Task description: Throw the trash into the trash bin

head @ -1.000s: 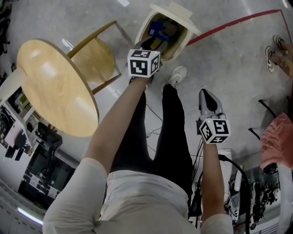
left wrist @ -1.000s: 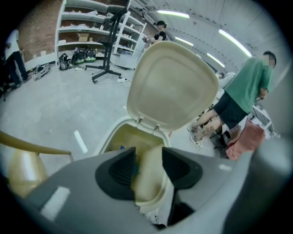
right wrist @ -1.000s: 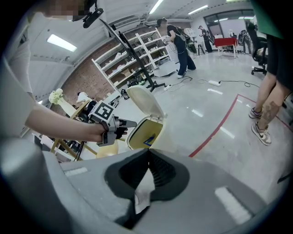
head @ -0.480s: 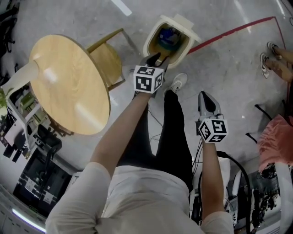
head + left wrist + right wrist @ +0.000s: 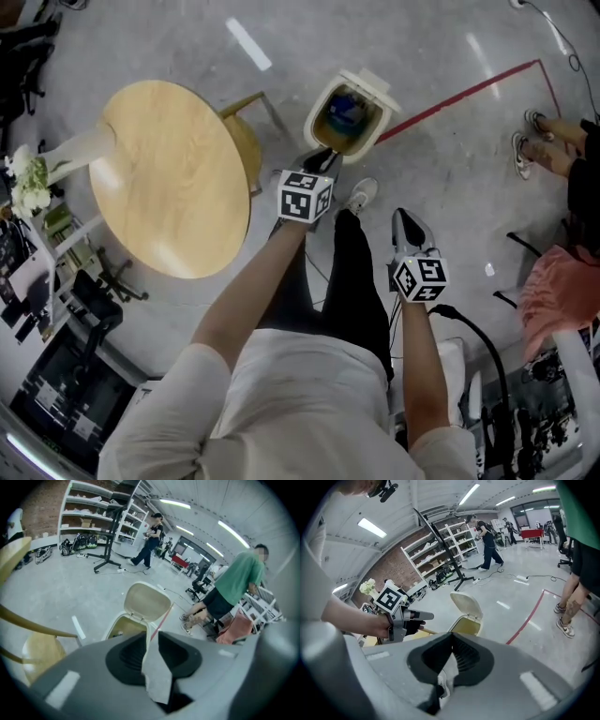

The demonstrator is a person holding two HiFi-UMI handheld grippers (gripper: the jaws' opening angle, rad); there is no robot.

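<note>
Left claw (image 5: 151, 638) hangs just short of the bin, jaws just been closing, now a narrow gap with nothing between them: released. Right claw (image 5: 451, 635) is beside it, tips clenched together, empty. Ahead, the trash bin (image 5: 315, 120) stands on the floor with its lid flipped open and blue trash (image 5: 349, 111) inside. A round worktop (image 5: 169, 178) is left of the bin.

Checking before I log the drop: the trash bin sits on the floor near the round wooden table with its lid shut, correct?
Not quite: the lid is open, swung up. The head view looks straight into the trash bin, with something blue inside. It does sit on the floor near the round wooden table.
</note>
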